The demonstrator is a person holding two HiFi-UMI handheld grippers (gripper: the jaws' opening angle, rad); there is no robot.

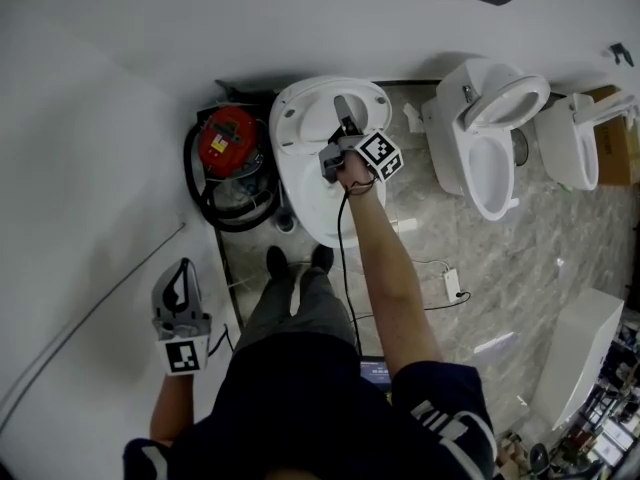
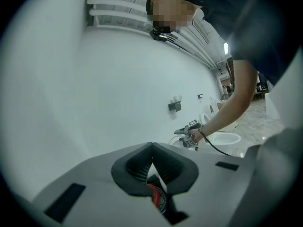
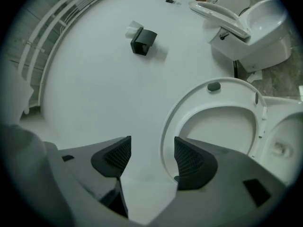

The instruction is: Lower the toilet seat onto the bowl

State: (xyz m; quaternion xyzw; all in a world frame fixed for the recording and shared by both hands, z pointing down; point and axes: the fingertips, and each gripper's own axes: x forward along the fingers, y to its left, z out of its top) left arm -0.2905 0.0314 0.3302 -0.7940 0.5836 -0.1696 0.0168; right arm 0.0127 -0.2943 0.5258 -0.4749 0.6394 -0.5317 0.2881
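The white toilet (image 1: 318, 208) stands against the wall at top centre of the head view. Its seat ring (image 3: 214, 86) is raised, close to the wall. My right gripper (image 1: 345, 126) reaches over the bowl to the seat. In the right gripper view it (image 3: 151, 148) is open, and the seat's left rim runs down between the jaws beside the right finger (image 3: 190, 162). My left gripper (image 1: 183, 273) hangs low at the left by the white wall, far from the toilet. Its pads (image 2: 152, 150) meet with nothing between them.
A red vacuum with a black hose (image 1: 228, 146) sits just left of the toilet. Two more toilets (image 1: 490, 138) (image 1: 568, 140) and a cardboard box (image 1: 616, 140) stand to the right. A black fixture (image 3: 143, 41) is on the wall. A cable and a white adapter (image 1: 452, 283) lie on the floor.
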